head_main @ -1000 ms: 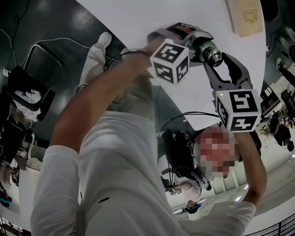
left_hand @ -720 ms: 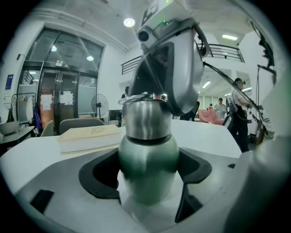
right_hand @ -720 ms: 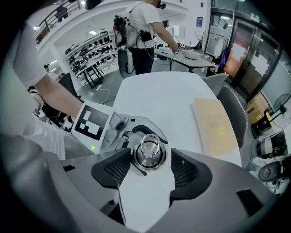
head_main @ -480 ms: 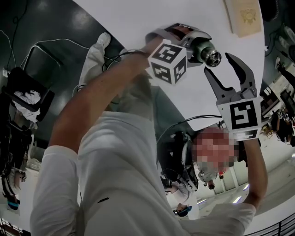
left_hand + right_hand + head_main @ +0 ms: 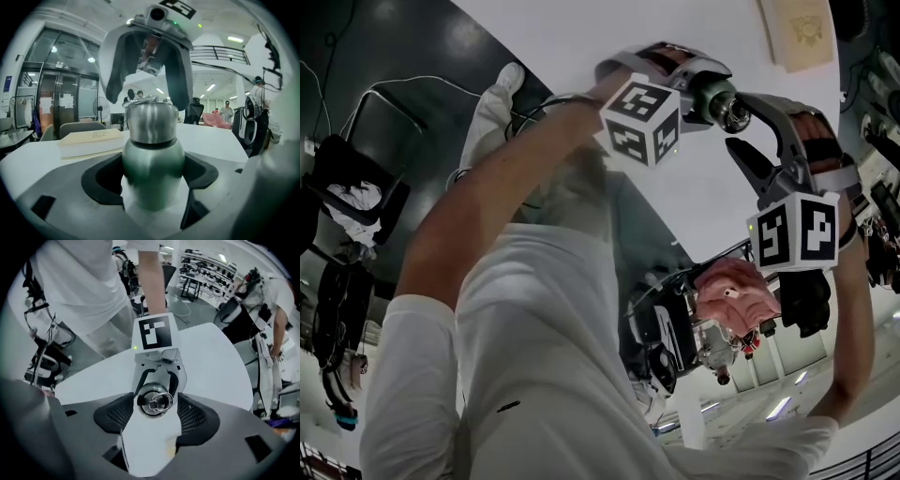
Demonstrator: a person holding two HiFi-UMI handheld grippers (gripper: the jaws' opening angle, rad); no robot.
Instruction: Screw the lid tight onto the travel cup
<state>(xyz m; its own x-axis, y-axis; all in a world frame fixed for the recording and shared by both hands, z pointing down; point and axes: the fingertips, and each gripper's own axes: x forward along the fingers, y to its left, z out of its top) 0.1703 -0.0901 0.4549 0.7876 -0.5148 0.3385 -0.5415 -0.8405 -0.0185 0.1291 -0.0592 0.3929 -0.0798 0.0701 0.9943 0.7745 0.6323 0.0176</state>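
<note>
Travel cup (image 5: 151, 154): clamped in my left tool (image 5: 152, 185).
Lid (image 5: 151, 115): atop cup, my right tool (image 5: 155, 405) straddling, jaws apart.
Twist: I'd close squarely, turn along cup's axis.

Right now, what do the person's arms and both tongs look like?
The left tongs and right tongs have grey curved jaws with black pads. Each carries a white cube with black square markers. The person wears a white short-sleeved shirt; the forearms are bare.
</note>
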